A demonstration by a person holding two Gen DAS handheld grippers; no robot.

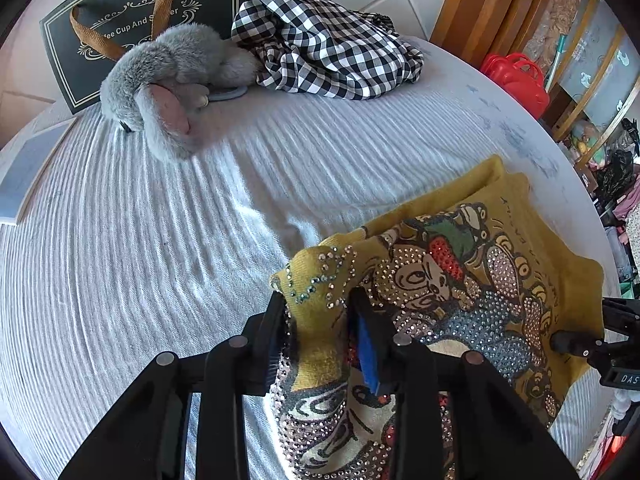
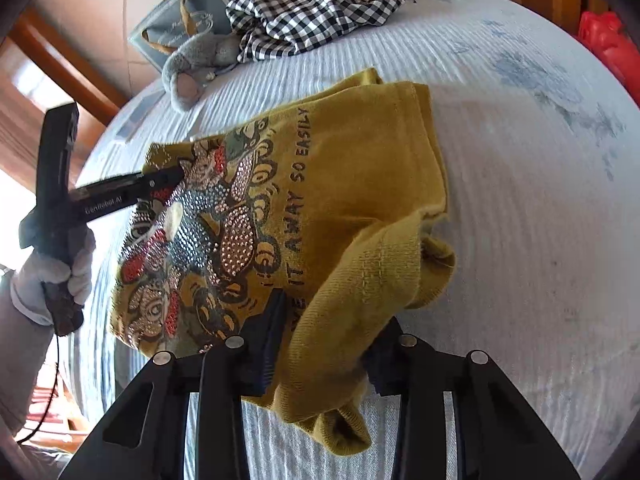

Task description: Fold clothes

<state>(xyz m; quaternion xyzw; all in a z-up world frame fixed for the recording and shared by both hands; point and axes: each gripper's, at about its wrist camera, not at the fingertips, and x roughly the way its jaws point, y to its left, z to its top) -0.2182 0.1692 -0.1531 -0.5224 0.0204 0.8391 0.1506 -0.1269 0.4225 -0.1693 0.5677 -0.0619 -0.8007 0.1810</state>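
Yellow shirt (image 2: 352,184) is lying between both tongs: left gripper (image 1: 316,312) is pinching one corner, right gripper (image 2: 324,328) pinching the ribbed hem opposite.

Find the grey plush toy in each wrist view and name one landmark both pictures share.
Left wrist view: the grey plush toy lies upper left, in front of the dark gift bag.
Right wrist view: it appears small, upper left of centre, past the yellow sweater.
Shared landmark: the checked cloth heaped right beside the toy.
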